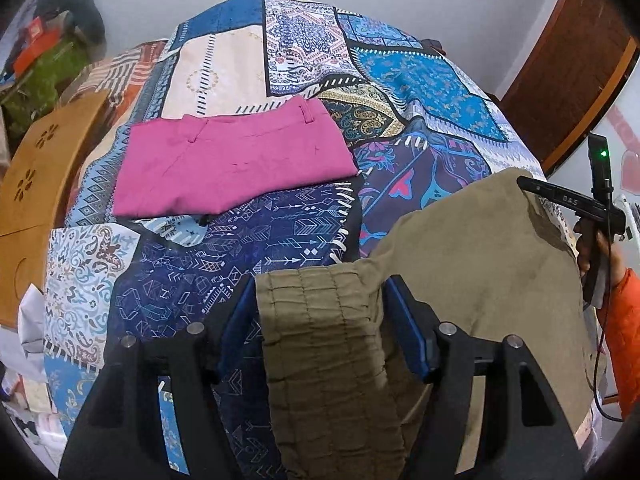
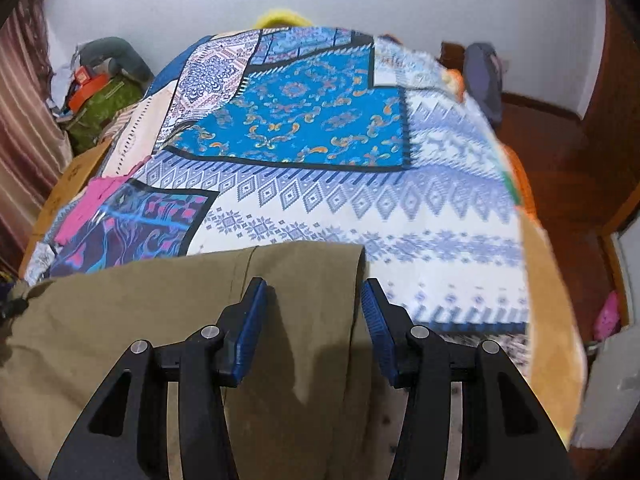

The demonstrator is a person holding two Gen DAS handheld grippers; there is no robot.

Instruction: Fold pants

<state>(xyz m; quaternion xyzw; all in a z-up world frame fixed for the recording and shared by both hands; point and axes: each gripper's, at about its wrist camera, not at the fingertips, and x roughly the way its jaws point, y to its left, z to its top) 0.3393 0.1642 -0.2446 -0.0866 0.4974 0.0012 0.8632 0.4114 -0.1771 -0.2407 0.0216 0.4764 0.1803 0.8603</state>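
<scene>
Olive-khaki pants (image 1: pixel 472 248) lie on the near part of a patchwork bedspread (image 1: pixel 280 60). My left gripper (image 1: pixel 320 312) is open, its blue pads on either side of the gathered elastic waistband (image 1: pixel 320 320). In the right wrist view the pants (image 2: pixel 120 312) spread to the left, and my right gripper (image 2: pixel 312 320) is open over their right edge (image 2: pixel 352 280). The right gripper also shows in the left wrist view (image 1: pixel 568 200), at the pants' far right edge.
Folded pink pants (image 1: pixel 228 168) lie on the bed further back to the left. A wooden board (image 1: pixel 36 184) stands at the bed's left side. Clutter (image 1: pixel 48 52) sits in the far left corner. A wooden door (image 1: pixel 572 60) is to the right.
</scene>
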